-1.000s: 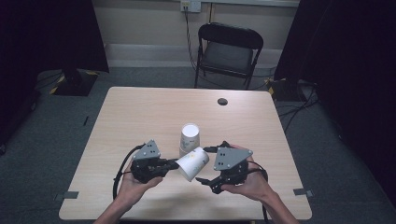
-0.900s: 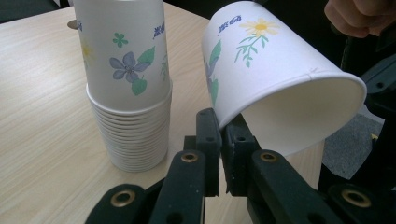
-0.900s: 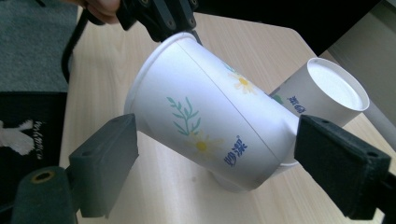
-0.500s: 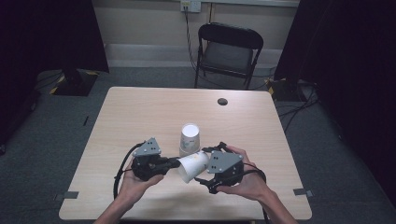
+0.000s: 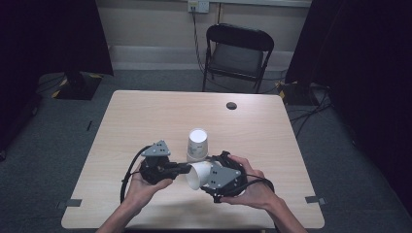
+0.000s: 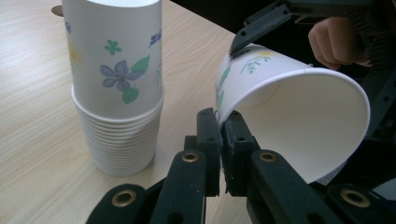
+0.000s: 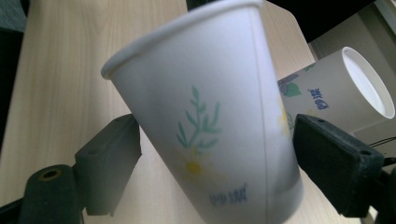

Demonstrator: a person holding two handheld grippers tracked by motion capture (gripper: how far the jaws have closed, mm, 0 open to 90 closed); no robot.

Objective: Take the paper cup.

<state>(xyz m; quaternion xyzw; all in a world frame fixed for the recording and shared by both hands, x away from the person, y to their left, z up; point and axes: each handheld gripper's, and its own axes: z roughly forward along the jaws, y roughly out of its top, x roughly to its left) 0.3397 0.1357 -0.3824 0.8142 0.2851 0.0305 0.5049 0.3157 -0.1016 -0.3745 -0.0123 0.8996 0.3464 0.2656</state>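
Pinching the paper cup's [image 6: 299,116] rim in my left gripper [image 6: 223,126], I have just been closing my right gripper's [image 7: 215,154] wide jaws around its body, beside the cup stack [image 5: 197,144].

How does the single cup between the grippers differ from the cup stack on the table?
The cup lies tilted on its side off the table, mouth open toward the camera; the stack stands upside down on the table. The cup is one alone; the stack is many nested cups. The left gripper pinches the cup's rim; nothing touches the stack. Both are white paper with flower prints.
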